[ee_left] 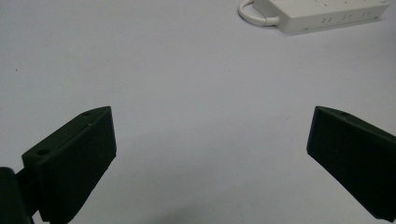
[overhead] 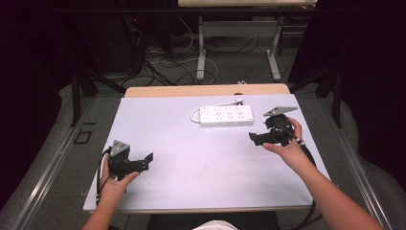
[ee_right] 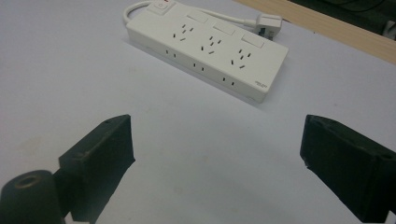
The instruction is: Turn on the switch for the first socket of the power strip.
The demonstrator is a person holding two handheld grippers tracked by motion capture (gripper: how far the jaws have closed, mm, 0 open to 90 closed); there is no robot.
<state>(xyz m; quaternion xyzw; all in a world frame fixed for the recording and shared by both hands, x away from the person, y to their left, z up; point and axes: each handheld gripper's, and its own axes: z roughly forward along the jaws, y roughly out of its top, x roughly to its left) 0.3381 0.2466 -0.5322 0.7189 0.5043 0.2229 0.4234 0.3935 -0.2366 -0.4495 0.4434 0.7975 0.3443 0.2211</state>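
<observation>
Left gripper: jaws spread wide, nothing between them, bare table beneath. Power strip lies ahead of the right gripper, beyond its gaping, empty jaws; its small print is unreadable.

small print on the power strip is too tiny to read.
</observation>
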